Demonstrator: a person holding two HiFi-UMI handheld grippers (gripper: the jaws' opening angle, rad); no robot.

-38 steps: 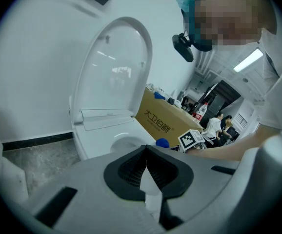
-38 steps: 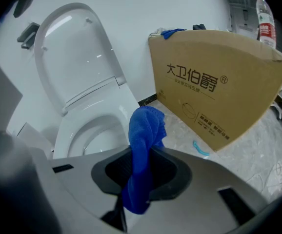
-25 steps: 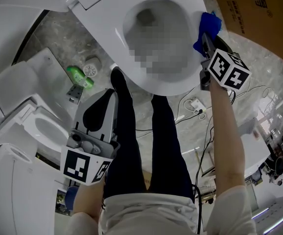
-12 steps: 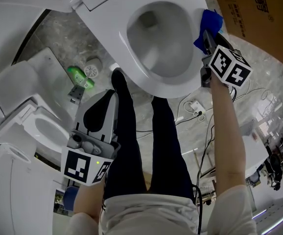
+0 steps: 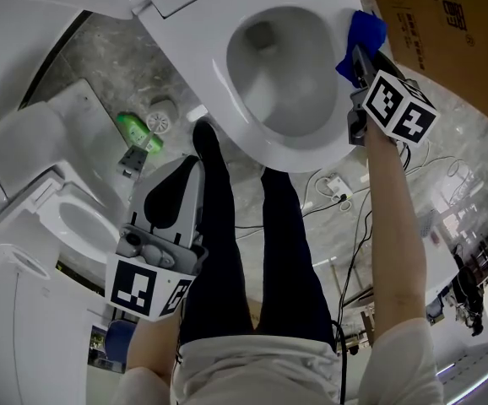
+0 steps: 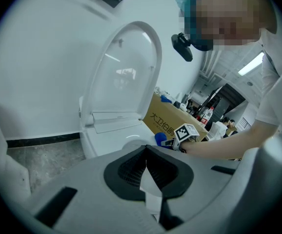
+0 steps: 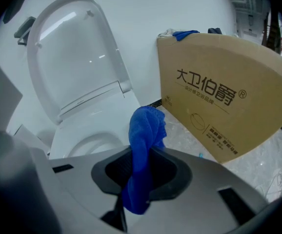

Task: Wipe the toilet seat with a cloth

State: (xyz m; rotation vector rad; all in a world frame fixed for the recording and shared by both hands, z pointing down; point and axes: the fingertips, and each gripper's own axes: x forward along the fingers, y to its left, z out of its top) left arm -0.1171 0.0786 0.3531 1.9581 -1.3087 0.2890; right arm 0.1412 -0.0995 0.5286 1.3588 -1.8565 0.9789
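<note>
Jaws of the right gripper (image 7: pixel 138 179) are pinched on a blue cloth (image 7: pixel 143 140), which rises between them as a twisted bunch and flops forward past the tips. From the head view that cloth (image 5: pixel 362 34) sits at the far right edge of the toilet seat (image 5: pixel 219 70), just beside a cardboard box (image 5: pixel 451 32); whether it presses on the seat or only overhangs its outer edge I cannot tell. The likeliest trouble is the grip itself: with the cloth held only as a narrow rope, dragging it against the seat could tug it free, and it might drop into the open bowl (image 5: pixel 282 66). A wad this bunched would also wipe only a thin stripe, leaving parts untouched, and too much downward pressure could bring the hard tips onto the plastic. Swinging wide risks brushing the box. The left gripper (image 5: pixel 170 205) hangs low by the person's legs, closed on nothing, well apart from the toilet.
</note>
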